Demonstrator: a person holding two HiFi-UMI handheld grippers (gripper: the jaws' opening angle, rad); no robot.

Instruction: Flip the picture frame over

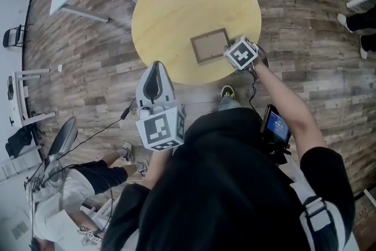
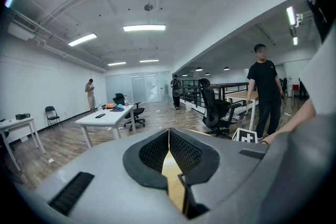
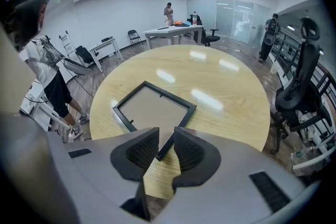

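Wooden round desk [image 1: 176, 3], pic frame [image 1: 210, 46] lying flat at its lower right in the head view, brown panel up. Right tool [image 3: 166, 139] has its jaws a bit apart w/ the frame's near corner between them, prob lining up an edge to lift. Left tool [image 2: 168, 136] is pinched together, empty, parked off the desk.

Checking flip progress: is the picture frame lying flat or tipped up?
Flat: the picture frame lies on the table, one corner inside the open right gripper.

Head view steeply down, right gripper view close, both on picture frame [image 1: 210, 46] and table [image 1: 188, 3]
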